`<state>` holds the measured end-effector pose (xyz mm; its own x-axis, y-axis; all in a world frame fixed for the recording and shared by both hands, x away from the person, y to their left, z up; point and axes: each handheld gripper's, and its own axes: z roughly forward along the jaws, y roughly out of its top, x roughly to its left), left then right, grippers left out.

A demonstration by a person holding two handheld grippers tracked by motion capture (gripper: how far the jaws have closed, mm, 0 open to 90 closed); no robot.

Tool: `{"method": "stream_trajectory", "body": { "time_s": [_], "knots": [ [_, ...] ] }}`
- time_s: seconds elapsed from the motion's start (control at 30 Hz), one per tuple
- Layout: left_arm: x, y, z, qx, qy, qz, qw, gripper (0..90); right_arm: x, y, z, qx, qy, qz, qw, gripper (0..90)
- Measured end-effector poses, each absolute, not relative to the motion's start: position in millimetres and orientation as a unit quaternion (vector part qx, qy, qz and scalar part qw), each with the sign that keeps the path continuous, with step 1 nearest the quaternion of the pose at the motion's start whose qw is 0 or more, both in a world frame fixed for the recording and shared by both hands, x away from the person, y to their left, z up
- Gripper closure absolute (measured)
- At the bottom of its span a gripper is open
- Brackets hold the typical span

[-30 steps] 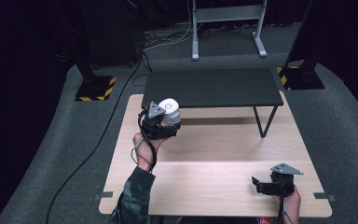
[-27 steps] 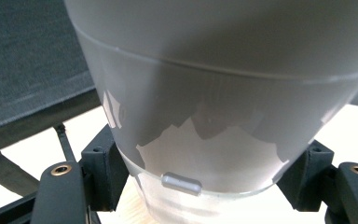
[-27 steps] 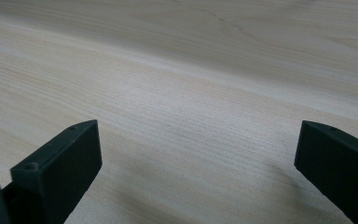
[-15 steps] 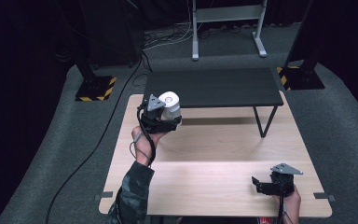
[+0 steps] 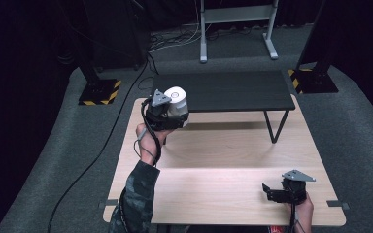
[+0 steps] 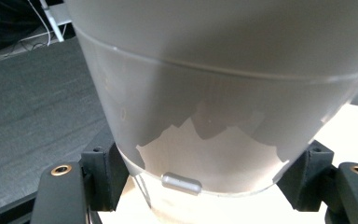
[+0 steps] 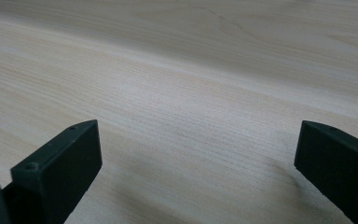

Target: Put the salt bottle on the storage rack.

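High view shows the left gripper (image 5: pixel 167 114), upper left of the frame, clenched on a white cylinder (image 5: pixel 177 99) standing upright beside the near left corner of the black shelf (image 5: pixel 223 90), while the right gripper (image 5: pixel 284 189) rests released, lower right, well apart.

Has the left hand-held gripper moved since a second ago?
Yes: the left hand-held gripper, clamping the white container, rose toward the black shelf edge.
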<state>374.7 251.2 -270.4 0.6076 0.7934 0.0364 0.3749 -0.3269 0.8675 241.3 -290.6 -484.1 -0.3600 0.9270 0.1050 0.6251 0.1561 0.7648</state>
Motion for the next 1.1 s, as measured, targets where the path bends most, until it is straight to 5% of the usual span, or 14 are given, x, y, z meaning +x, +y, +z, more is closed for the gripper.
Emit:
{"method": "stream_trajectory", "body": {
  "time_s": [1.1],
  "knots": [
    [436,245,-258,0.769,0.419,0.234,0.421,28.3,243,-291,-484,0.528,0.736,0.376,0.197,0.0]
  ]
}}
